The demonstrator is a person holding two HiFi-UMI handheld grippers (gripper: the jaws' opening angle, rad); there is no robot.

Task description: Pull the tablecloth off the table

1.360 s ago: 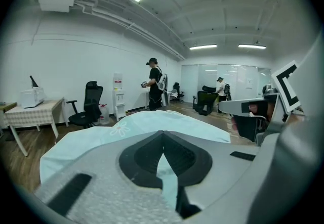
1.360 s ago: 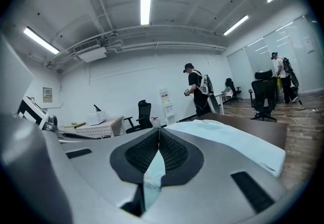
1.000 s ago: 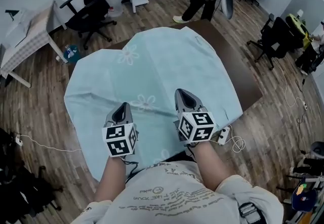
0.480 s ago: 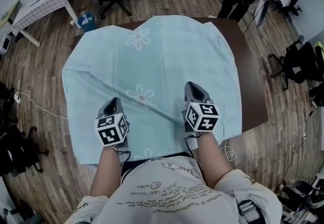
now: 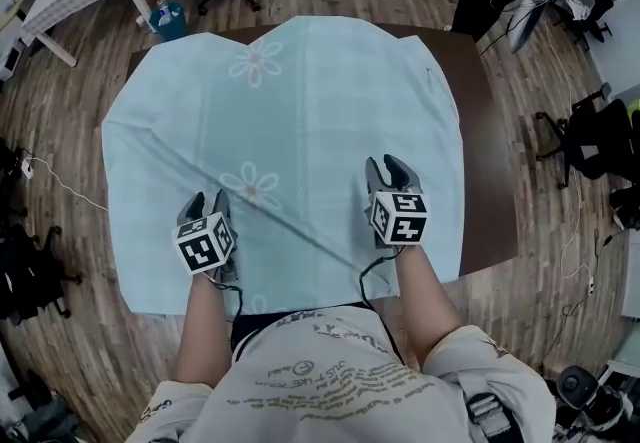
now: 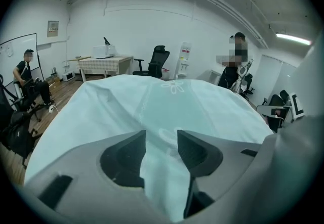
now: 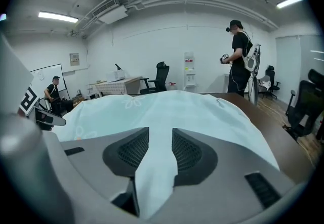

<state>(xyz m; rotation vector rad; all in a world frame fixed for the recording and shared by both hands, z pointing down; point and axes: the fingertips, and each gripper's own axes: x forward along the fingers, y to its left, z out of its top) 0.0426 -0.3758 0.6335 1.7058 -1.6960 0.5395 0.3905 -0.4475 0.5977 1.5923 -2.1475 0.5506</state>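
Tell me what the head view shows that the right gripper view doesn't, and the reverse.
Head view only: the wearer's printed shirt and forearms. Right gripper view only: ceiling lights and a seated person at the far left. Both: the tablecloth, the brown table and the right gripper, whose jaws have just been opening and stand apart with tablecloth between them.

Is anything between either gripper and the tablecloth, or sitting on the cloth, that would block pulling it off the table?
Nothing visible does. The tablecloth lies bare on the table. The left gripper and right gripper are right over its near part, their fingers have just opened, and cloth shows between them.
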